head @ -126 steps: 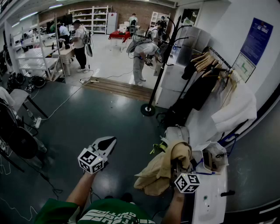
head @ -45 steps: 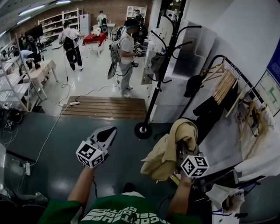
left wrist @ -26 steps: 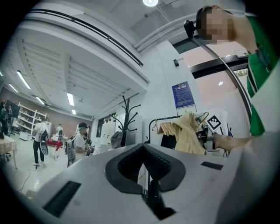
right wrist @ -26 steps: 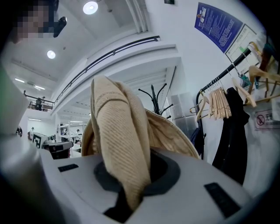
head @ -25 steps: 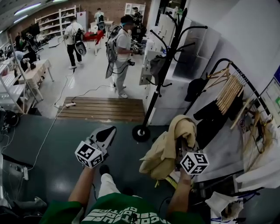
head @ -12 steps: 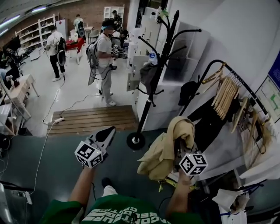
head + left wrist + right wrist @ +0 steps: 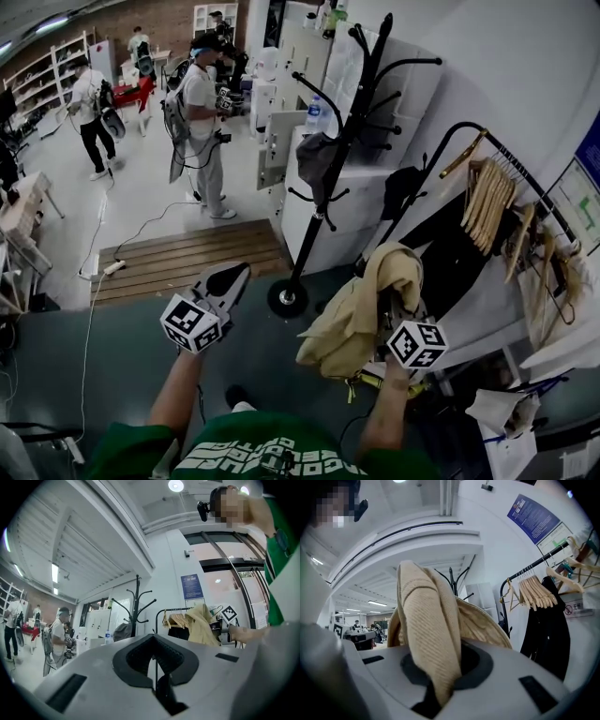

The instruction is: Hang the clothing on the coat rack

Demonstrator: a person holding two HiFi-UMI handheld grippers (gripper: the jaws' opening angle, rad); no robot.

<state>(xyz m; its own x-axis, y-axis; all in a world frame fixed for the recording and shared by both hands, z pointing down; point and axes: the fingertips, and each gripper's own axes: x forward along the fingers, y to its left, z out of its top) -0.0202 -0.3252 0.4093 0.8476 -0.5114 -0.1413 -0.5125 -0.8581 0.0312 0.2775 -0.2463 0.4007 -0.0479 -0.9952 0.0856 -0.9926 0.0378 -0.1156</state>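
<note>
A tan knitted garment [image 7: 361,305] hangs in folds from my right gripper [image 7: 392,309], whose jaws are shut on its fabric [image 7: 429,634]. The black coat rack [image 7: 333,159] stands upright just beyond, its round base [image 7: 287,298] on the dark floor and a grey cap [image 7: 317,155] on one hook. In the right gripper view the rack's hooks [image 7: 452,581] peek out behind the garment. My left gripper [image 7: 225,281] is held out to the left of the garment, shut and holding nothing; in its own view the jaws [image 7: 154,665] meet, with the rack [image 7: 136,604] ahead.
A black clothes rail [image 7: 487,173] with wooden hangers and dark clothes runs along the white wall at right. White cabinets [image 7: 361,112] stand behind the rack. A wooden ramp [image 7: 178,262] lies left of the base. Several people [image 7: 202,122] stand further back.
The view has swung so the coat rack now sits nearer and more central. Both grippers keep their places in front of me, the garment still held.
</note>
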